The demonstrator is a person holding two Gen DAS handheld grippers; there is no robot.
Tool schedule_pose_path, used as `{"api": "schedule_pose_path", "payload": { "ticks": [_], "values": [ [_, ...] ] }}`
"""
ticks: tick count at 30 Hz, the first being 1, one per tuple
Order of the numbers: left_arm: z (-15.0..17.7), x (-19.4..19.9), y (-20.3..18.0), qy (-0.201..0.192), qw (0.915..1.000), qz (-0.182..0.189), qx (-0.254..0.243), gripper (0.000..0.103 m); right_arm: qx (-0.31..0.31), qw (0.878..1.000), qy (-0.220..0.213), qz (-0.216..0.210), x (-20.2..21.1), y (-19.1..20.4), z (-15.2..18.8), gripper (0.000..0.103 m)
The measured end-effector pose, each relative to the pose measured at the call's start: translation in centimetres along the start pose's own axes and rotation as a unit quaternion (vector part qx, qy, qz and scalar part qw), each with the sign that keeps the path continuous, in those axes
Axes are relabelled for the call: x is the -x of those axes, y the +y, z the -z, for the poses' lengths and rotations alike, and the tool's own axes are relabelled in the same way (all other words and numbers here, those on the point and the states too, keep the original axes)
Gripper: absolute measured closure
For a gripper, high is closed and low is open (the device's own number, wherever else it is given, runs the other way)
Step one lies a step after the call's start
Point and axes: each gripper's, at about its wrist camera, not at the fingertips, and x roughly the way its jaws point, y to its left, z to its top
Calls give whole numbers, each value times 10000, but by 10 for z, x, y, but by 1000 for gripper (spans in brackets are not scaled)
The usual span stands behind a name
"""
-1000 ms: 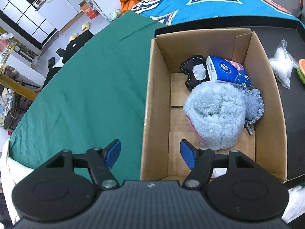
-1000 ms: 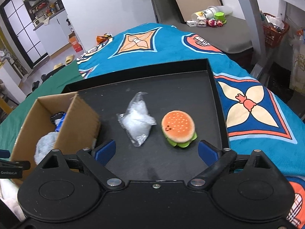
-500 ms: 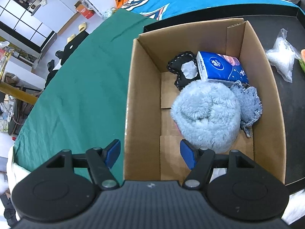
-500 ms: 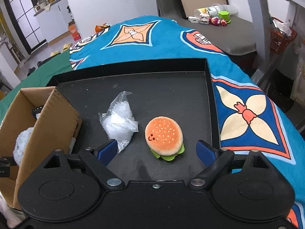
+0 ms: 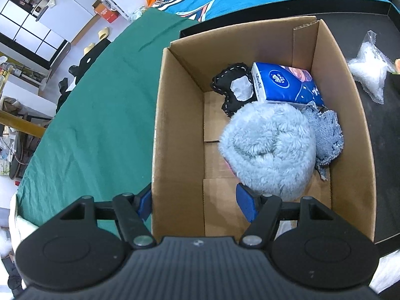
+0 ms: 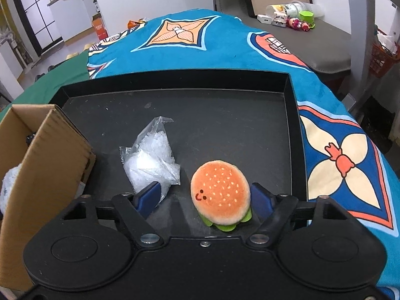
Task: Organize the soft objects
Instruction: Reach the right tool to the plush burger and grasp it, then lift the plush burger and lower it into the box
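An orange burger plush point(image 6: 220, 192) lies on the black tray point(image 6: 175, 80). My right gripper point(image 6: 205, 200) is low over it with its jaws closing; the plush sits between them, against the right finger point(image 6: 262, 200), with a gap to the left one. A clear bag of white filling point(image 6: 150, 160) lies just left of the plush. The cardboard box point(image 5: 180, 150) holds a fluffy light-blue bundle point(image 5: 270, 147), a blue tissue pack point(image 5: 282, 85), a black stitched cloth point(image 5: 232, 85) and a denim scrap point(image 5: 325, 135). My left gripper point(image 5: 196, 205) is open, straddling the box's left wall.
The box point(image 6: 45, 165) stands at the tray's left end, on a green cloth point(image 5: 87, 130). A blue patterned blanket point(image 6: 212, 42) covers the surface beyond the tray. Toys and cups point(image 6: 292, 15) sit on a grey table at the back right. The bag of filling point(image 5: 367, 70) lies right of the box.
My right gripper has dropped towards the burger plush and its jaws have narrowed around it. My left gripper has shifted right, so the box's left wall now lies between its fingers.
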Motion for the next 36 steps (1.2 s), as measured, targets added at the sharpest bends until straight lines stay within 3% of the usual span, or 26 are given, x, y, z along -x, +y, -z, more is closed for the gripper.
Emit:
{"api": "schedule_pose_path", "payload": {
  "ticks": [3,19,36],
  "values": [
    [0,-1,1,2,10000,23,18,36,16,10000,76,39,-4,-2,1,58],
    [7,9,10,-209,9996,132,153,36,-208,9997,-7,124,33,-3,9,60],
    [19,22,37,-562,9960,468,508,39,-1,9994,-350,-66,85,43,6,60]
  ]
}}
